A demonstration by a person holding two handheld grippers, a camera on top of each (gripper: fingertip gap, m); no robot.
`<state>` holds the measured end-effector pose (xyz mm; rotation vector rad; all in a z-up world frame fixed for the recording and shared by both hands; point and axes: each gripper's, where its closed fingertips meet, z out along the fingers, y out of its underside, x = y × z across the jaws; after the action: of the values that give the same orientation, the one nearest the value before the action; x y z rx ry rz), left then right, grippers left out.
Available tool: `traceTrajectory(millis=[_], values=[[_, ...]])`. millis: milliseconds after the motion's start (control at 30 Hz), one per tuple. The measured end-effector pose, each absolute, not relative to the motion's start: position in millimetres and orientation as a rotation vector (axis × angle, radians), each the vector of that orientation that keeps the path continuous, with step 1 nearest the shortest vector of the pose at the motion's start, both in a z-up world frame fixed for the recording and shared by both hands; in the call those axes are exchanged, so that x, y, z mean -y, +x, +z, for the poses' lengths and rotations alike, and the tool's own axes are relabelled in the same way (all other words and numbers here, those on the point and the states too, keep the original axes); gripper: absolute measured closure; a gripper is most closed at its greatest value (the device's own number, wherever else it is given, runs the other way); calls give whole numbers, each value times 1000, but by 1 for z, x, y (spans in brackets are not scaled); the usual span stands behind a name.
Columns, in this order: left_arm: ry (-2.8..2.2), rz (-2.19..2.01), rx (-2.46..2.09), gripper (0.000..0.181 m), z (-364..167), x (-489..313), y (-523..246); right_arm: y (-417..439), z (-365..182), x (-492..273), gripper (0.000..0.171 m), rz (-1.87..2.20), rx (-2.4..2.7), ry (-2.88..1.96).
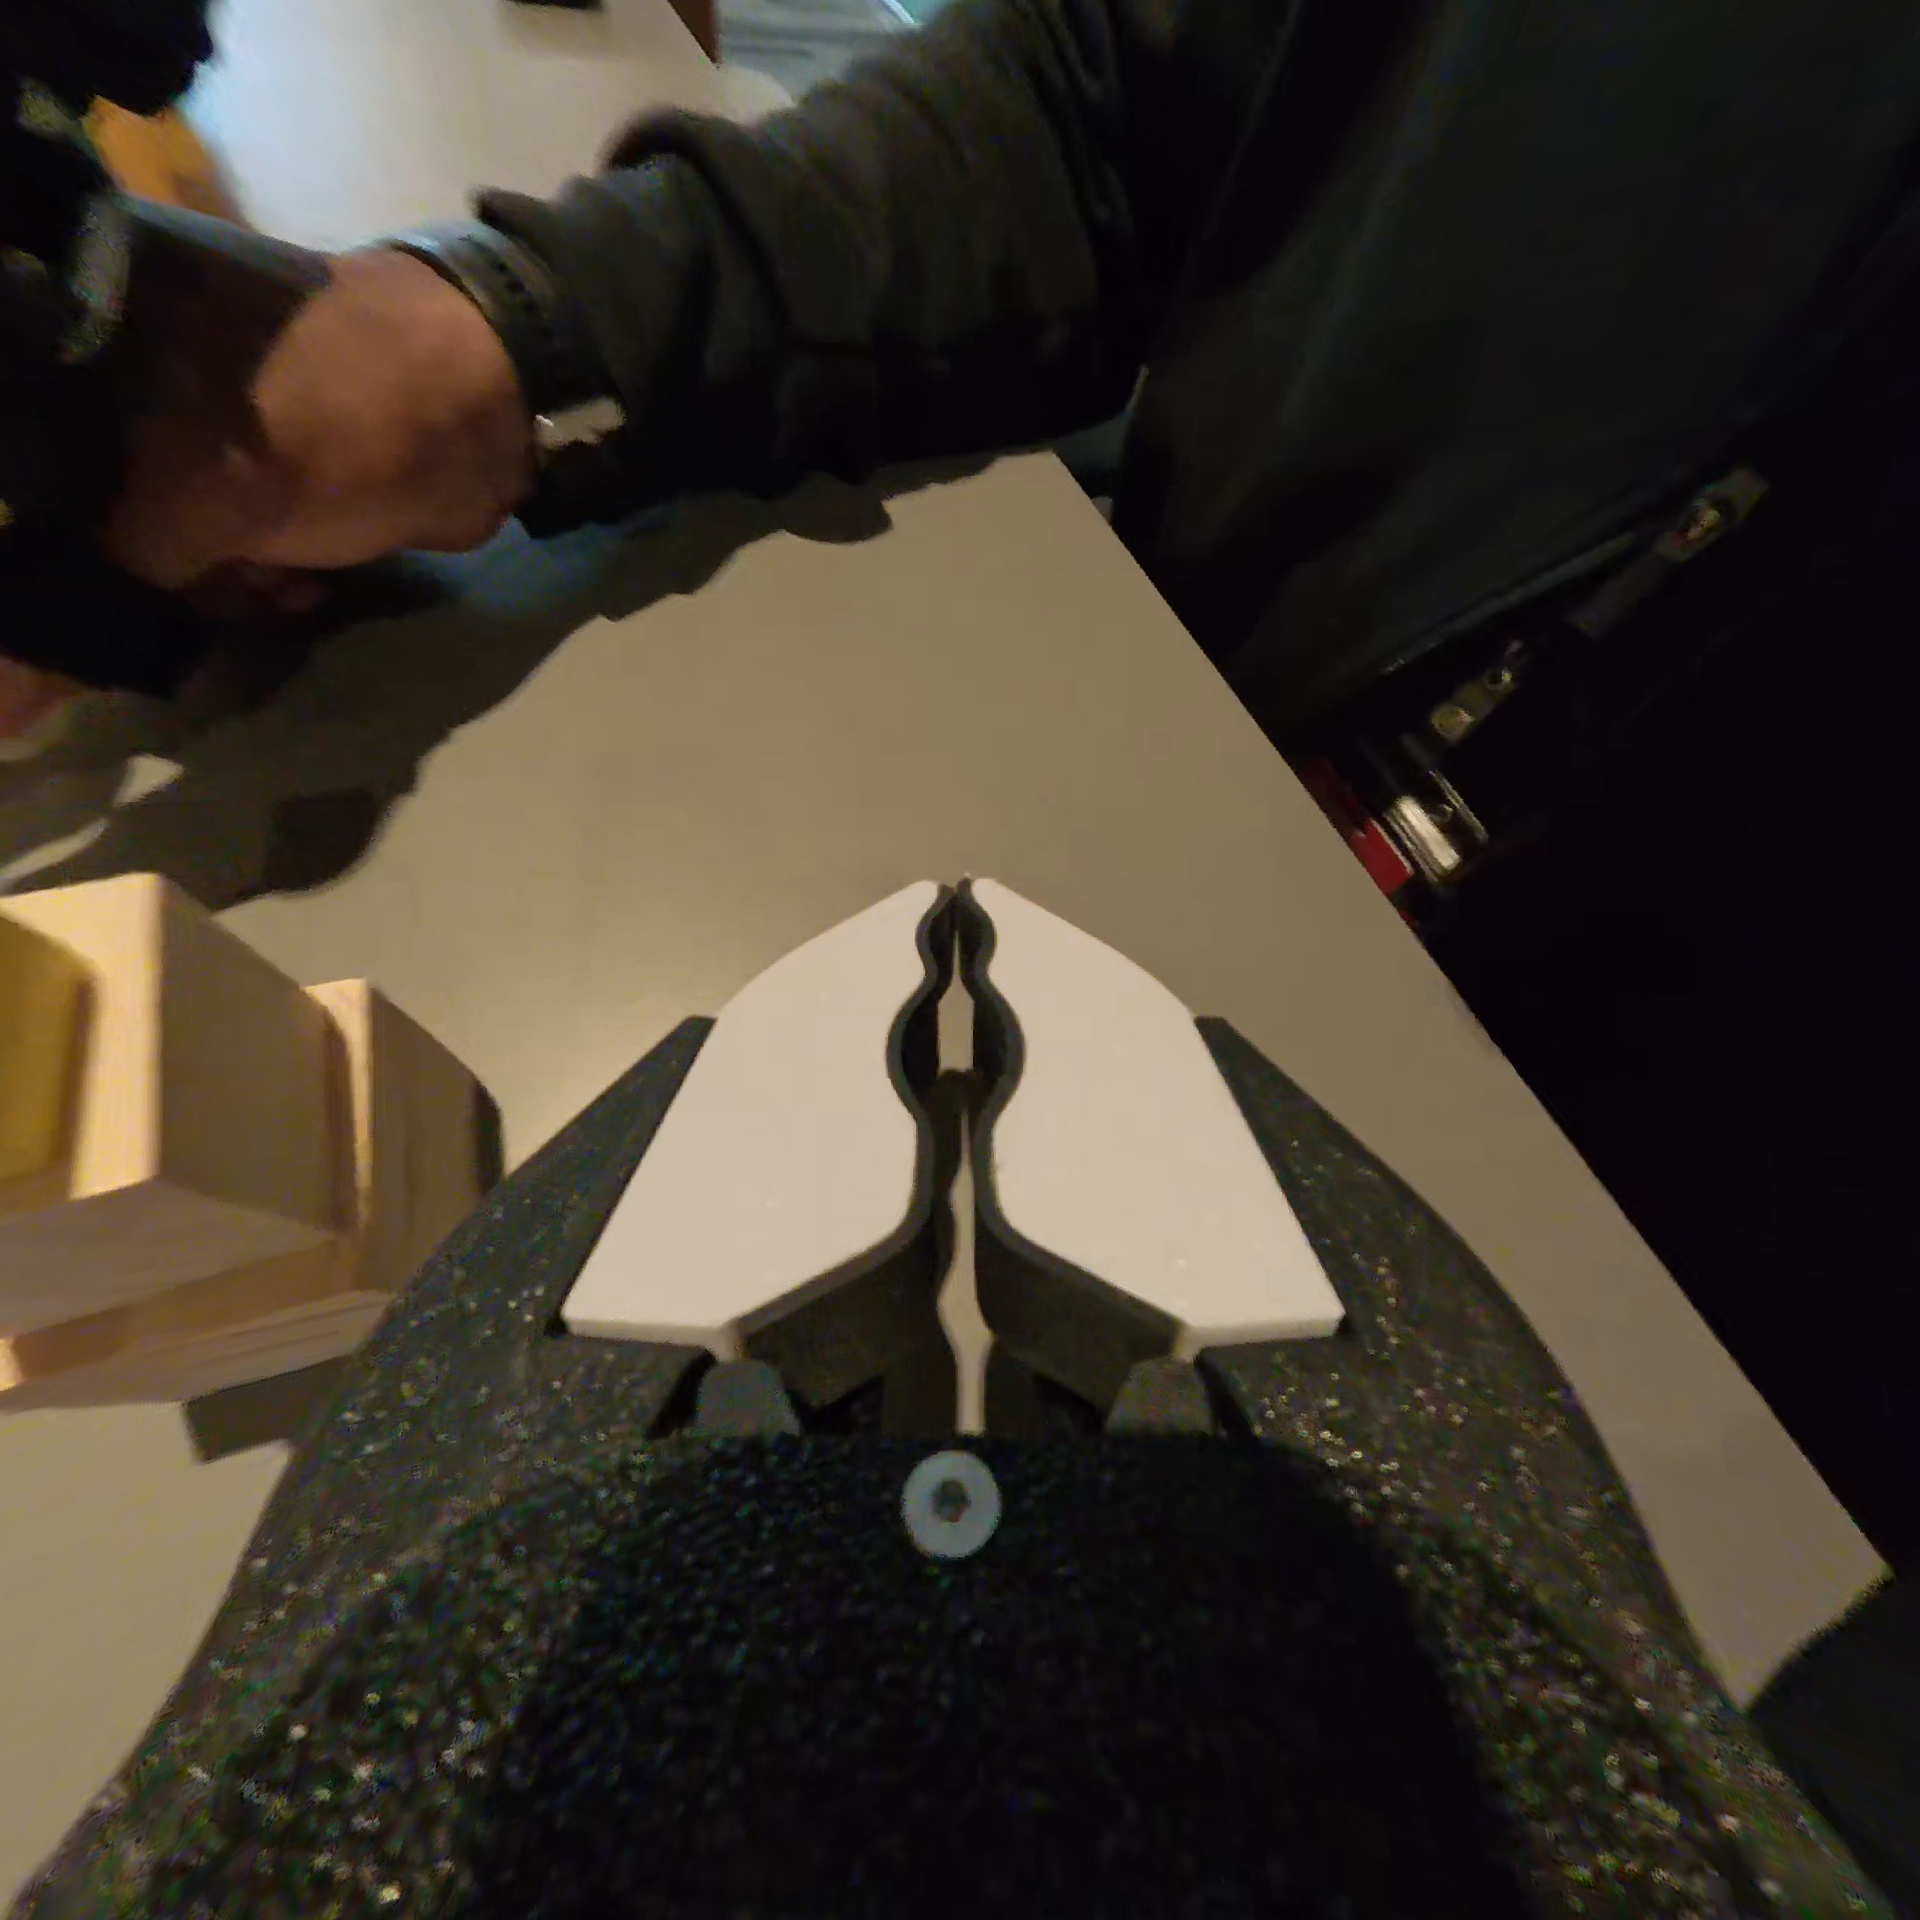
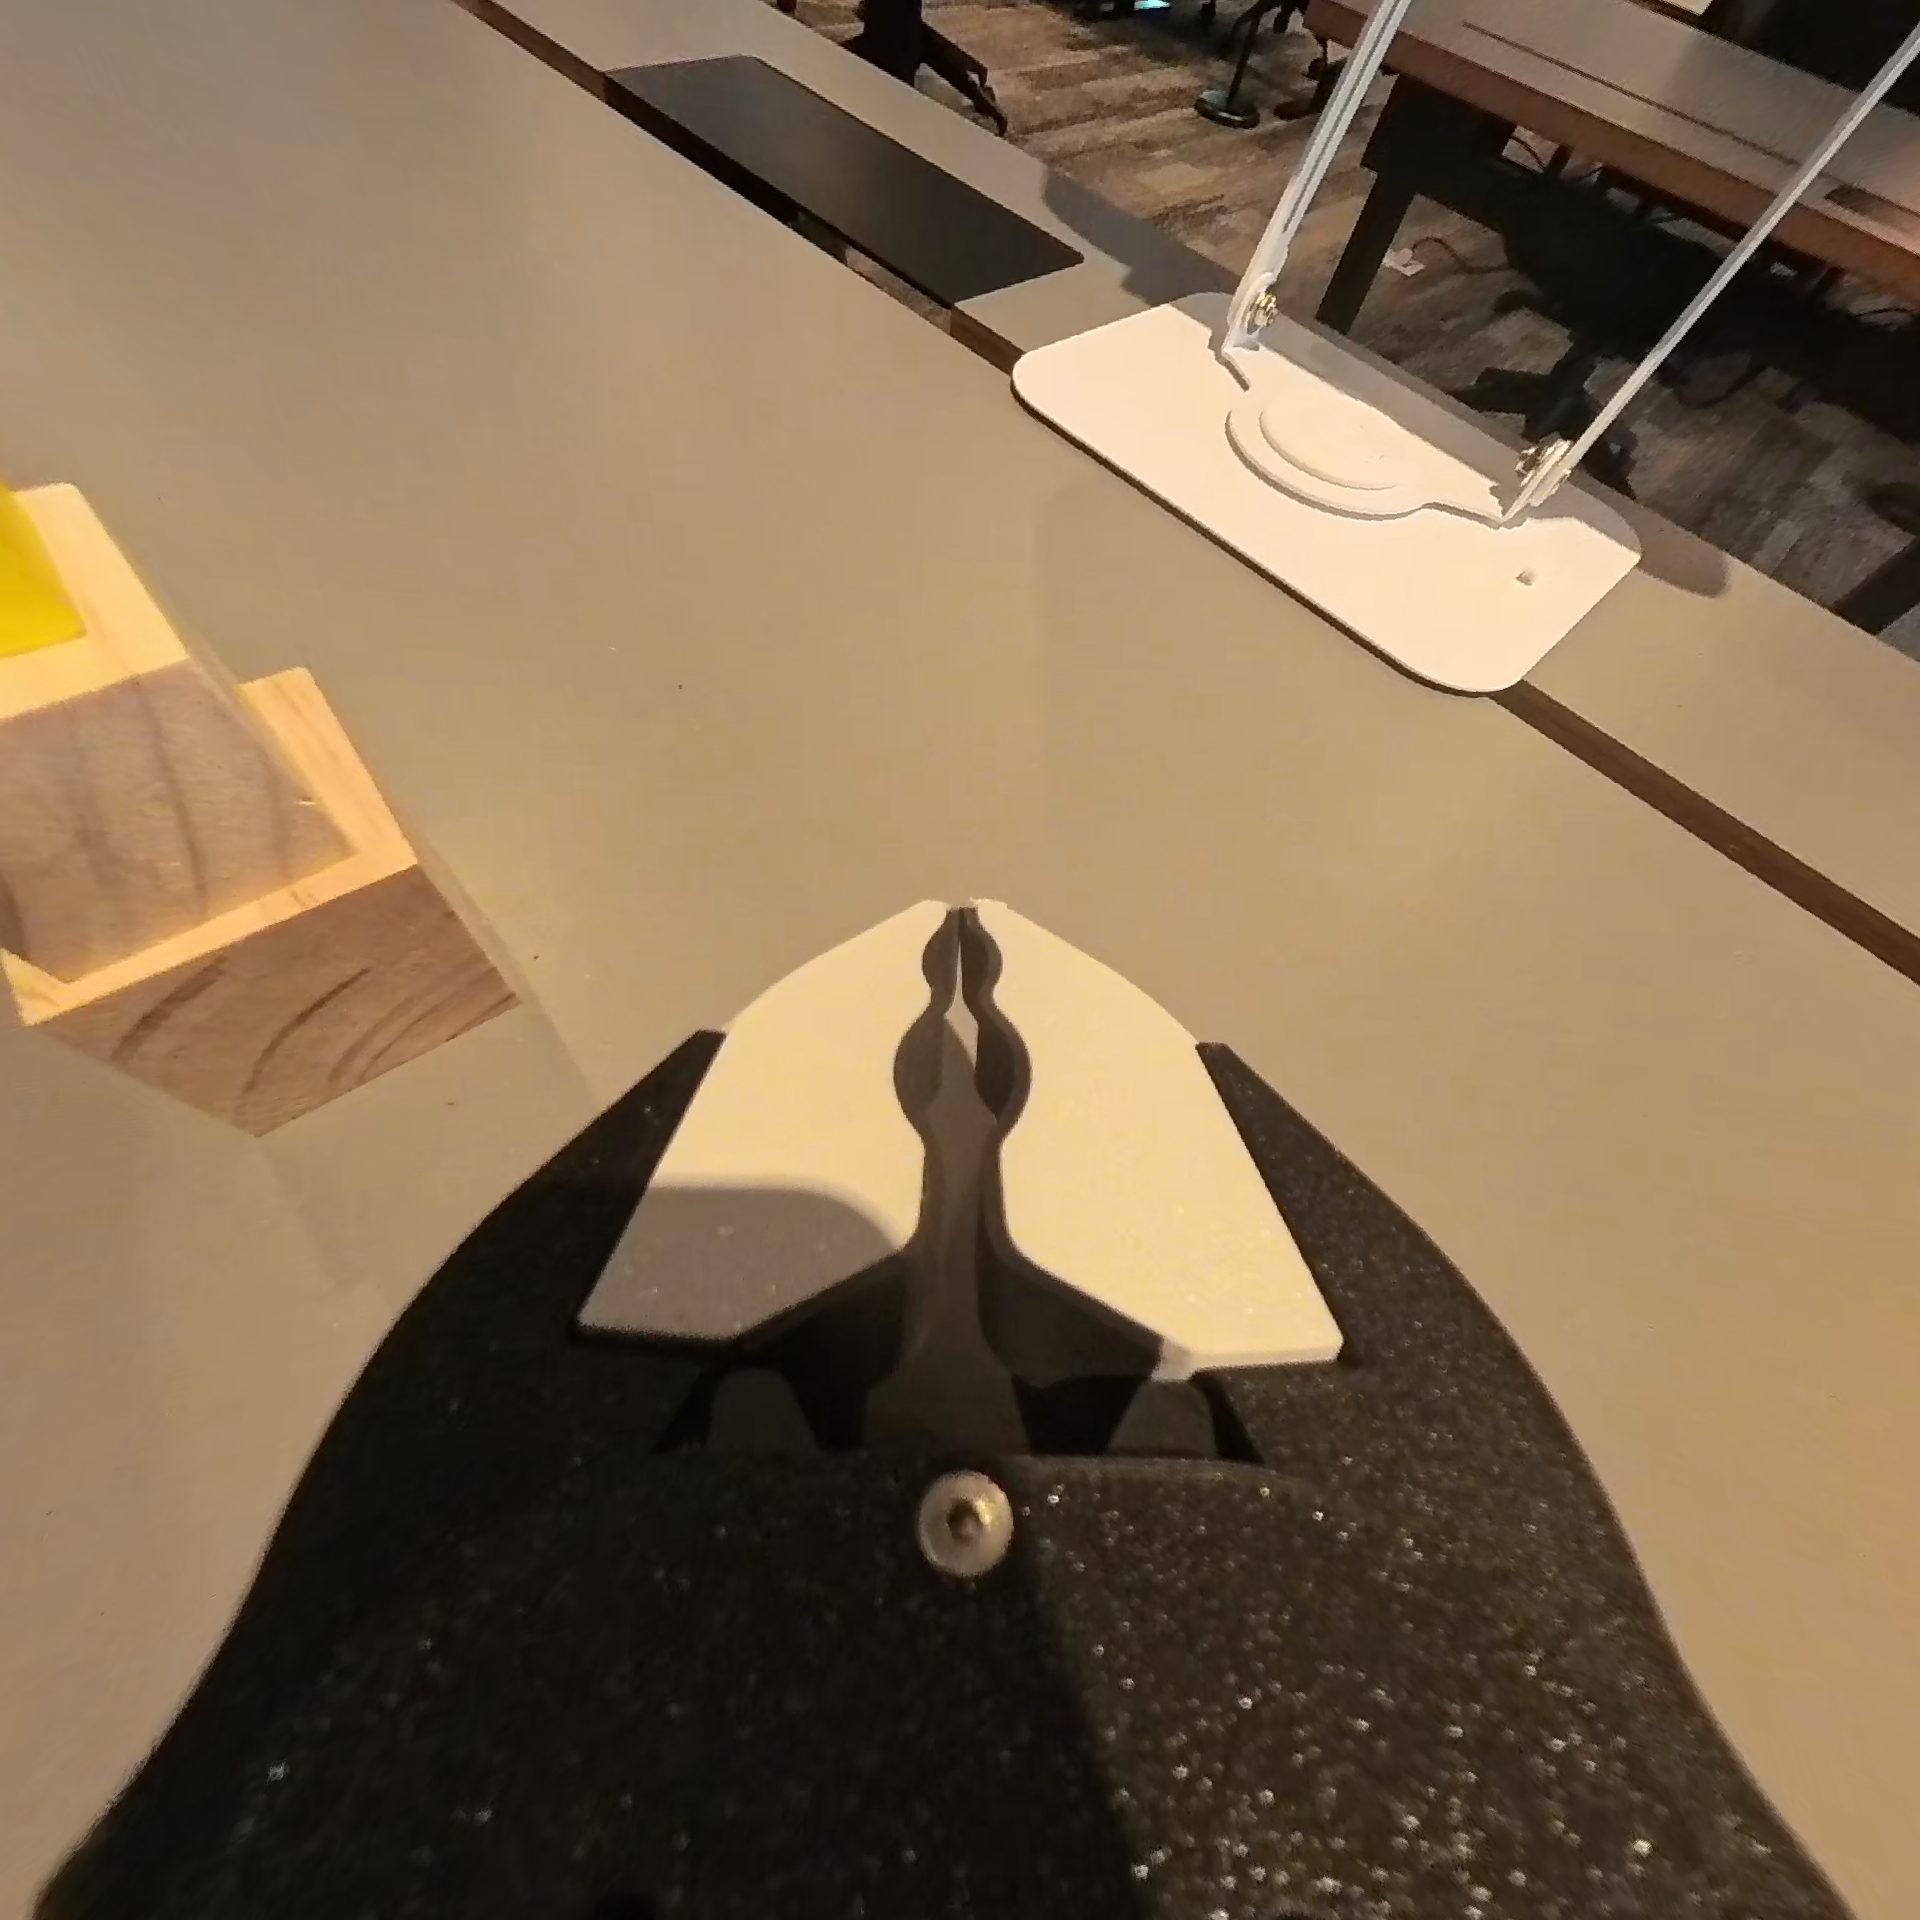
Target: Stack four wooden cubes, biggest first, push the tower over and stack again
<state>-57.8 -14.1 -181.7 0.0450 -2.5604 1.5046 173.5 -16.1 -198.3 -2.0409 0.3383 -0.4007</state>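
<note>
A stack of light wooden cubes point(image 2: 156, 831) stands at the left edge of the right wrist view, a larger cube below, a smaller one on it, with a yellow face point(image 2: 26, 582) above. The stack also shows at the left edge of the left wrist view point(image 1: 187, 1143), blurred. My right gripper point(image 2: 961, 912) is shut and empty, to the right of the stack and above the table. My left gripper point(image 1: 958, 885) is shut and empty, beside the stack. The top of the stack is cut off in both views.
The grey table point(image 2: 675, 520) has an edge running along the right point(image 1: 1299, 790). A white lamp base point(image 2: 1330, 488) with two thin bars stands at the far right. A black panel point(image 2: 842, 177) lies farther back. A person's hand and dark sleeve point(image 1: 727, 312) reach across the left wrist view. Both grippers' tips are roughly 12 cm from the yellow face point(image 2: 26, 582).
</note>
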Motion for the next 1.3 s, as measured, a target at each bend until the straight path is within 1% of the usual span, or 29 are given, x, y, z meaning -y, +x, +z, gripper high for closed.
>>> traceTrajectory(millis=[33, 200, 300, 433, 467, 533, 600, 667, 800, 1300], values=[[68, 1548, 2582, 181, -179, 15, -51, 173, -199, 16, 171, -401, -337, -2043], [259, 1754, 2745, 181, -167, 14, -7, 172, -200, 15, 171, -408, -323, -2055], [181, 1704, 2705, 181, -169, 18, -20, 172, -201, 15, 171, -409, -318, -2060], [187, 1547, 2761, 181, -190, 16, -23, 171, -201, 15, 171, -409, -315, -2065], [281, 1552, 2821, 181, -191, 12, -9, 171, -202, 14, 171, -409, -313, -2066], [661, 1633, 2935, 181, -184, -8, 36, 171, -202, 14, 171, -411, -310, -2067], [1009, 1749, 2903, 181, -171, -34, 65, 171, -202, 14, 171, -411, -309, -2068], [1185, 1864, 2820, 181, -159, -53, 77, 171, -202, 14, 171, -412, -309, -2070], [1315, 1929, 2704, 181, -153, -69, 83, 171, -202, 14, 171, -415, -307, -2073], [1588, 1817, 2934, 181, -178, -109, 108, 170, -202, 14, 171, -419, -299, -2074]])
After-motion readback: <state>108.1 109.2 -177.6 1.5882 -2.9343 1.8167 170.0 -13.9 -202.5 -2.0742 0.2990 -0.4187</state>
